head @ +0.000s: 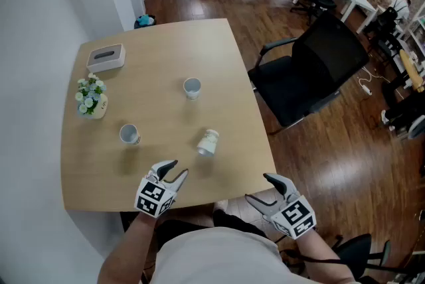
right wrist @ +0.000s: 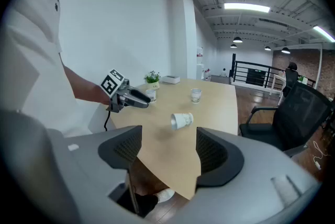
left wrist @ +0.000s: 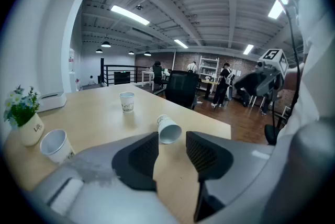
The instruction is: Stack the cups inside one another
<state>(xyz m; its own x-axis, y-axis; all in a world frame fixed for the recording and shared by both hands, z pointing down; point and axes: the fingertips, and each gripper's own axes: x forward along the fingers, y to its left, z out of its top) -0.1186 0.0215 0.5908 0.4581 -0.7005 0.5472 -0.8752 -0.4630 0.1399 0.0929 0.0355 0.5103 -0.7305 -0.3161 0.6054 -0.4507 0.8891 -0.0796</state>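
We hover left gripper [head: 180,167], right gripper [head: 256,186] near worktop [head: 159,50] edge, jaws spread, empty (left narrower), likely aiming for tipped cup [head: 208,142].

White, upright: far cup [head: 192,87], left cup [head: 129,135] (third cup [head: 208,142] on its side)

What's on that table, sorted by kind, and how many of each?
Paper cups: 3, two upright, one on its side
Tissue box: 1
Flower pot: 1
Total: 5
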